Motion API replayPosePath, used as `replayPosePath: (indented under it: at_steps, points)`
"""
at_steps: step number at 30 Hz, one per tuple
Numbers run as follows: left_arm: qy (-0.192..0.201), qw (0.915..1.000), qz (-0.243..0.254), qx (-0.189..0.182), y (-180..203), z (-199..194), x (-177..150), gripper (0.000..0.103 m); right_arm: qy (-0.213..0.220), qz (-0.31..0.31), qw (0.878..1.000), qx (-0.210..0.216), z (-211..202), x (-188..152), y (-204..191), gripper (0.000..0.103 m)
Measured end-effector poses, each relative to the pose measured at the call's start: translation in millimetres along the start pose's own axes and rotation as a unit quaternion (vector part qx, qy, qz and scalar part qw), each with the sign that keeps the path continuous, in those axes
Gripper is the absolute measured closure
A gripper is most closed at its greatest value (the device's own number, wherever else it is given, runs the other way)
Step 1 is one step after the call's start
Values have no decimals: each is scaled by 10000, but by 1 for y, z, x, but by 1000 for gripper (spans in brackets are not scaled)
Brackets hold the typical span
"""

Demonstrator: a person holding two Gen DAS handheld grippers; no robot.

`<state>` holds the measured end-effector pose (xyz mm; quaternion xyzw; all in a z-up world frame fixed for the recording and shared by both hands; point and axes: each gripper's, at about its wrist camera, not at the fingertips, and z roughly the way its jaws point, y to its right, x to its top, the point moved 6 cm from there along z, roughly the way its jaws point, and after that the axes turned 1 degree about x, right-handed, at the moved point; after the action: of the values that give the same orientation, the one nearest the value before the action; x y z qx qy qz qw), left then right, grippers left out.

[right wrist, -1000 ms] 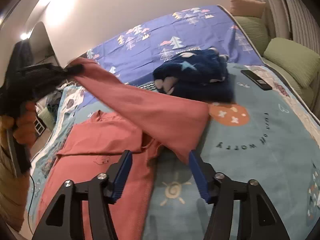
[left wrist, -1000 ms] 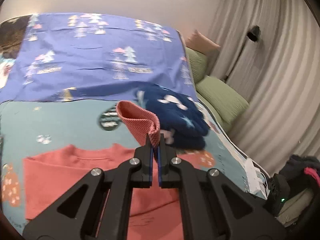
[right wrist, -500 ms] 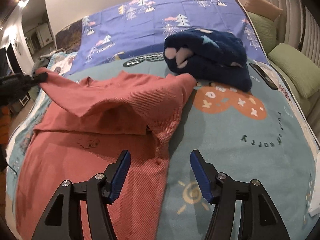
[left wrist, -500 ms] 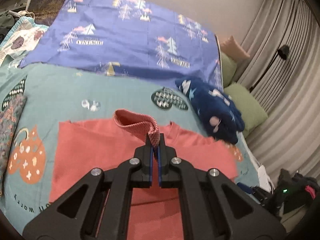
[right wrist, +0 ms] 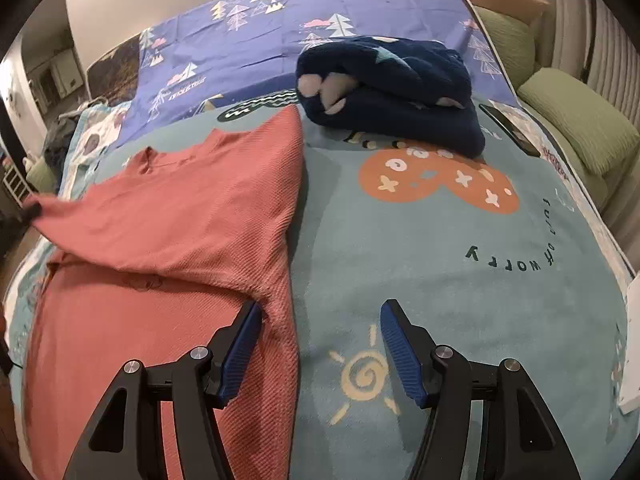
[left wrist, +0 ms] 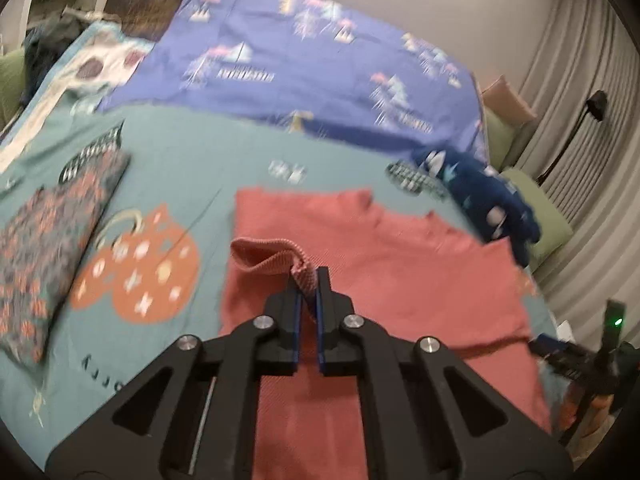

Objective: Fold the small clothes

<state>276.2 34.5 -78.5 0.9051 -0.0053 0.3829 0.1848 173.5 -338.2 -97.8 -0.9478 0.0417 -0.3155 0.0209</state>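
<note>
A: Between my left gripper's [left wrist: 307, 294] pads sits the ribbed cuff [left wrist: 301, 276] of the coral sweater [left wrist: 384, 256], pinched tight. Sleeve is drawn across the body, which lies flat on the teal blanket [left wrist: 192, 168].

B: Right side?

A: Right gripper [right wrist: 320, 350] is spread wide, holding nothing, low over the sweater's edge [right wrist: 280, 320] and the bare blanket [right wrist: 440, 240].

B: How to land this sleeve fold well?

A: My call: lower the cuff straight onto the chest, keep the sleeve square to the side seam, let go only once it lies flat. Right fingers could pin the fold line near the shoulder so nothing drags.

B: What do the views split?

A: Left wrist alone shows the pinch, plus a folded floral garment [left wrist: 44, 256] off to the left. Right wrist shows the whole sleeve [right wrist: 192, 216] draped across the body, and the navy fleece bundle [right wrist: 392, 92] just beyond the shoulder; the left view only catches that bundle blurred at the side.
</note>
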Motion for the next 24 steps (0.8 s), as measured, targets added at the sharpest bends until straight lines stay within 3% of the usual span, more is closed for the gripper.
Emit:
replayPosePath:
  at_steps: [1,3,8,9,12,13,14,15,21,24]
  points:
    - [-93,9999,-46,79,-6,4,-3,86,-7,5,10000,27,-1,0,-1,40]
    - [-149,9996,-181,152,-15,3,-9,66,2,-1,9999,109,-5,1,-4,40]
    - [80,9991,-375,166,-27,-7,1,48,335,-73,9987,372,-25,15,-11,39]
    - [-22,9993,-340,162,-28,-2,2,44,378,-41,9984,408,-26,21,-11,36]
    - [-293,9985,-165,436,-27,23,4,44,380,135,9981,461,-16,40,-7,34]
    - [-372,9979,-97,513,-26,31,4,48,354,205,9978,528,-10,45,-5,34]
    - [-479,9975,12,525,-22,39,4,81,293,332,9972,595,-3,52,-2,34]
    - [-561,9968,117,549,-19,43,3,97,226,470,9966,636,5,56,1,34]
    - [386,9971,479,458,14,8,34,99,92,625,9961,618,42,78,2,34]
    - [599,9948,628,528,19,9,52,99,-37,769,9946,692,60,87,2,35]
